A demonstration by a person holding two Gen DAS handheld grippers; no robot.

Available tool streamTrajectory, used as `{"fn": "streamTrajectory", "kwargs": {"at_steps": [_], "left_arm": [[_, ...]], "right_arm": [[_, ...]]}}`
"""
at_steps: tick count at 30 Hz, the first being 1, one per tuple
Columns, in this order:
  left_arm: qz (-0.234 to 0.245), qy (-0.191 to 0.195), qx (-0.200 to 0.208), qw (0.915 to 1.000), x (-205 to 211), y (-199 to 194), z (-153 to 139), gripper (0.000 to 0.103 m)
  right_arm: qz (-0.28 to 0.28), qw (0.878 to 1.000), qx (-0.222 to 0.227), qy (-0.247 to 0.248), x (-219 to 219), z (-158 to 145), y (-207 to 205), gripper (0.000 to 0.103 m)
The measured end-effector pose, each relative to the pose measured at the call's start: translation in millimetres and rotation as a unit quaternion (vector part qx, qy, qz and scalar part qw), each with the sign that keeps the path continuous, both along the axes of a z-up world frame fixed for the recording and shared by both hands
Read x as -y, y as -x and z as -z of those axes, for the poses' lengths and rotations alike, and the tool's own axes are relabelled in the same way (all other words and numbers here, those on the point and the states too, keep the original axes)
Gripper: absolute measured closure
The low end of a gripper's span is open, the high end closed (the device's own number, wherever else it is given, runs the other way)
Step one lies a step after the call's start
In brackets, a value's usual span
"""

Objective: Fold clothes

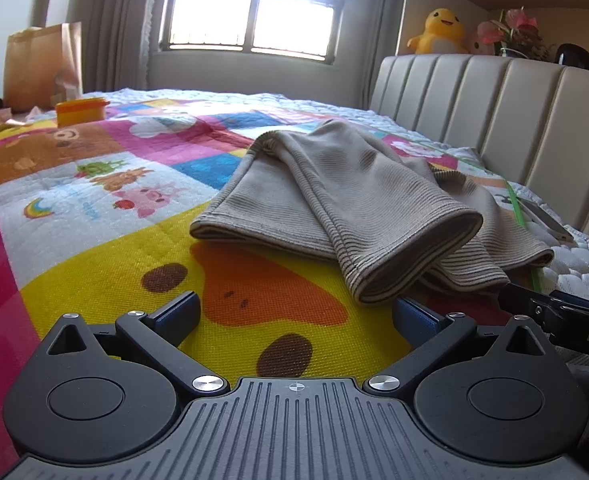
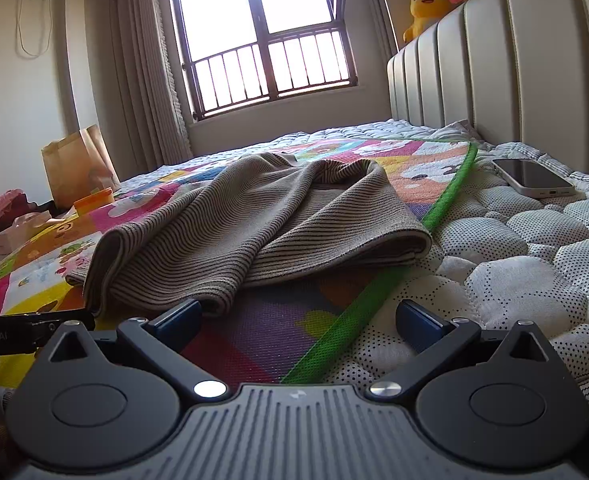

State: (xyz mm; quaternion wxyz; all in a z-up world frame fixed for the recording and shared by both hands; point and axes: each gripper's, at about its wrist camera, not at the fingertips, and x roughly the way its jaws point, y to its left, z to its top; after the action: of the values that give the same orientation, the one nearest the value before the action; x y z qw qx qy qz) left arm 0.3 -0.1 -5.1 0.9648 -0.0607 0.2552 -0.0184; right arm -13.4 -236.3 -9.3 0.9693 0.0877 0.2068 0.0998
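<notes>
1. My left claw (image 1: 296,314) sits low over the mat (image 1: 94,208), its two blue-tipped fingers (image 1: 182,312) spread wide with nothing between them — only the yellow and orange print of the mat shows in the gap.
2. The garment (image 1: 334,200), a brown ribbed knit with fine stripes, lies in a loose heap just ahead of that claw and a little to its right. Its nearest cuff-like opening hangs just above my right-hand finger there; I cannot tell whether they touch.
3. My right claw (image 2: 298,314) is also spread wide and holds nothing. Between its fingers (image 2: 418,320) I see the mat's green edging (image 2: 374,292) running diagonally, with the white quilted mattress (image 2: 534,264) to the right of it.
4. From the right claw the garment (image 2: 254,216) lies straight ahead and to the left, a folded edge coming down just beside my left-hand finger; contact is unclear.
5. Each claw shows at the edge of the other's view — the two sit close side by side at the near end of the garment.
6. A phone (image 2: 534,178) lies face up on the mattress, ahead and well to the right of my right claw, near the padded headboard (image 2: 494,60).
7. Far ahead of both claws are a window (image 1: 250,4) and, to the left, a paper bag (image 1: 42,64) and an orange box (image 1: 80,110). A yellow duck toy (image 1: 440,32) sits above the headboard.
</notes>
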Motion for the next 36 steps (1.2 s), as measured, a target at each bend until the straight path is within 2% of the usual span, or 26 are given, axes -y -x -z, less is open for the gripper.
{"fn": "streamTrajectory", "kwargs": {"at_steps": [36], "left_arm": [[0.003, -0.007, 0.0, 1.0, 2.8, 2.4, 1.5, 0.0]], "right_arm": [[0.001, 1.0, -0.001, 0.004, -1.8, 1.1, 0.9, 0.0]]}}
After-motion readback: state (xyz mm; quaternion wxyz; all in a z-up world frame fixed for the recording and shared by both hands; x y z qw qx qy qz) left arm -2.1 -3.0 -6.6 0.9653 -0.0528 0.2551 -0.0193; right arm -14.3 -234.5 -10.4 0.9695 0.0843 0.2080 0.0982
